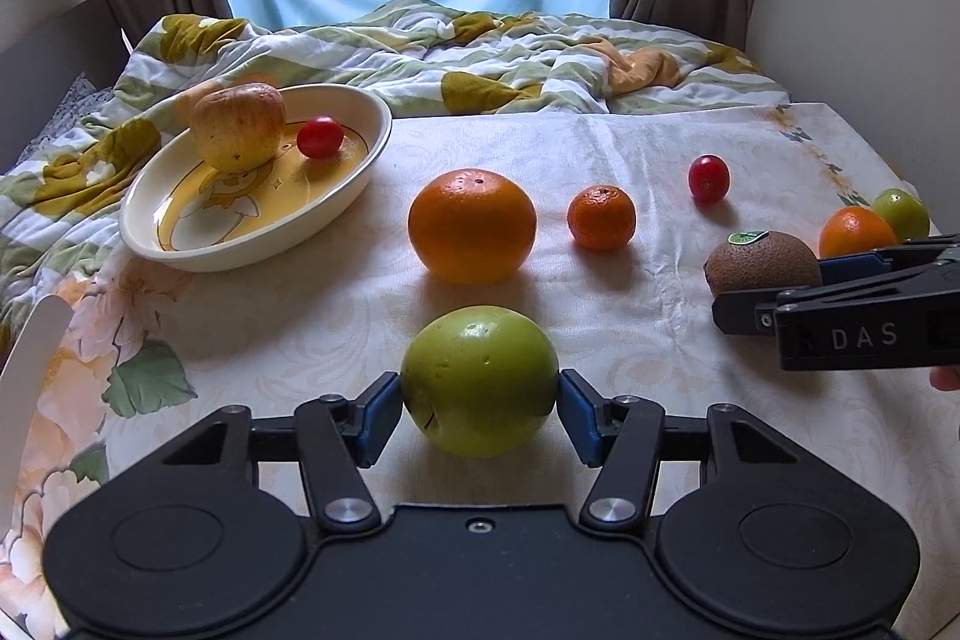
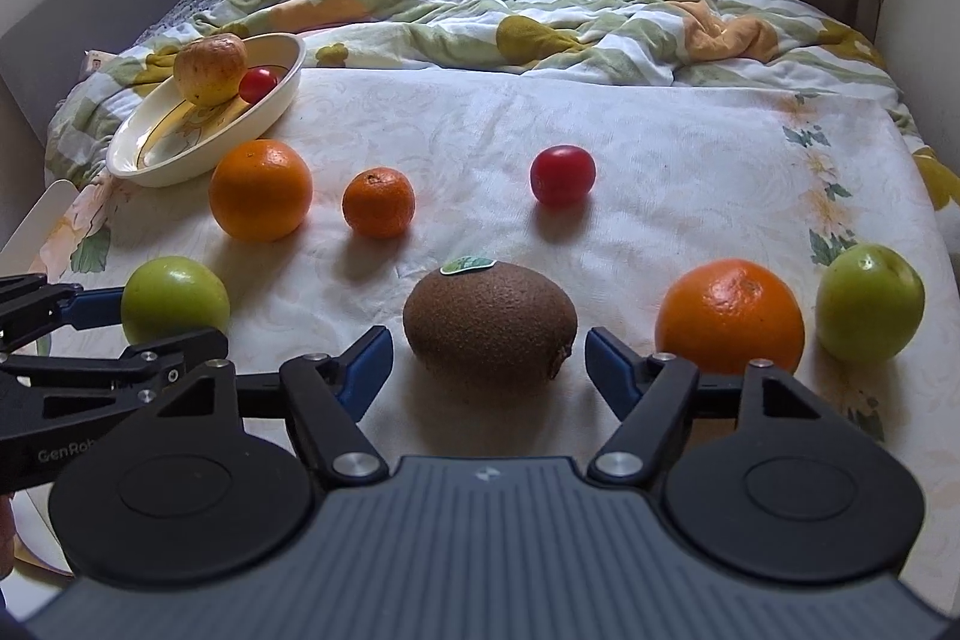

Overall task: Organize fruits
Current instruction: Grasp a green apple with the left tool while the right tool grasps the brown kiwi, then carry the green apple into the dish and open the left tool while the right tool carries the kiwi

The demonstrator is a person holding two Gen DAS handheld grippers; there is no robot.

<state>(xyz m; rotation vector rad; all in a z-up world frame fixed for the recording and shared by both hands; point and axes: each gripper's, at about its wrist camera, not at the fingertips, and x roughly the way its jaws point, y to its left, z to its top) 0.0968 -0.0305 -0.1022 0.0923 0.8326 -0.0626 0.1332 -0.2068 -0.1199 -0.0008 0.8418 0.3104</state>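
Both grippers tilt downward over a bed spread with a cream floral cloth (image 2: pixel 690 172). The left gripper (image 1: pixel 478 403) has its blue pads pressed against both sides of a green apple (image 1: pixel 478 379) near the cloth's front edge. The right gripper (image 2: pixel 486 361) straddles a kiwi (image 2: pixel 489 325) with its jaws apart, a gap showing on each side. A cream oval dish (image 1: pixel 150 232) at the far left corner holds a yellow-red apple (image 1: pixel 239 124) and a cherry tomato (image 1: pixel 320 137). A large orange (image 1: pixel 472 225), a mandarin (image 1: pixel 601 218) and another tomato (image 1: pixel 708 178) lie mid-cloth. A second orange (image 2: pixel 729 316) and a second green apple (image 2: pixel 870 303) sit towards the right edge.
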